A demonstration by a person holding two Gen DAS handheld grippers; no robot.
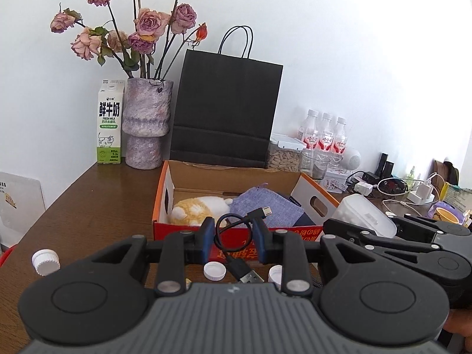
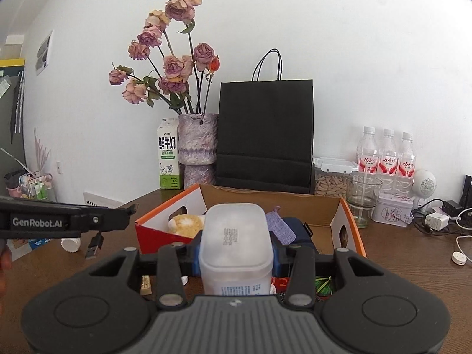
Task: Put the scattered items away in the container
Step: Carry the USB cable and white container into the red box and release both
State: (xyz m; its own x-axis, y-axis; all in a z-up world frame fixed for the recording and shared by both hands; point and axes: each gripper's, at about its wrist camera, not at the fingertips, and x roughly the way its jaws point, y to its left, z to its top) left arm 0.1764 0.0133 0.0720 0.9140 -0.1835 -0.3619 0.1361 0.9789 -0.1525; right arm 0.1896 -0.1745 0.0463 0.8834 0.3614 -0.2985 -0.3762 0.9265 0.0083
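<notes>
My left hand-held gripper (image 1: 233,240) is clamped on a short black USB cable (image 1: 236,246) that loops between its fingers, with the open cardboard box (image 1: 312,203) just ahead. My right hand-held gripper (image 2: 236,255) grips a frosted plastic tub (image 2: 236,242) upright between its pads, the box directly beyond it on the table (image 2: 413,265).

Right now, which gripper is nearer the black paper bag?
Hard to call. Left gripper, holding the USB cable, and right gripper, holding the translucent box, both sit before the cardboard box, short of the black paper bag.
</notes>
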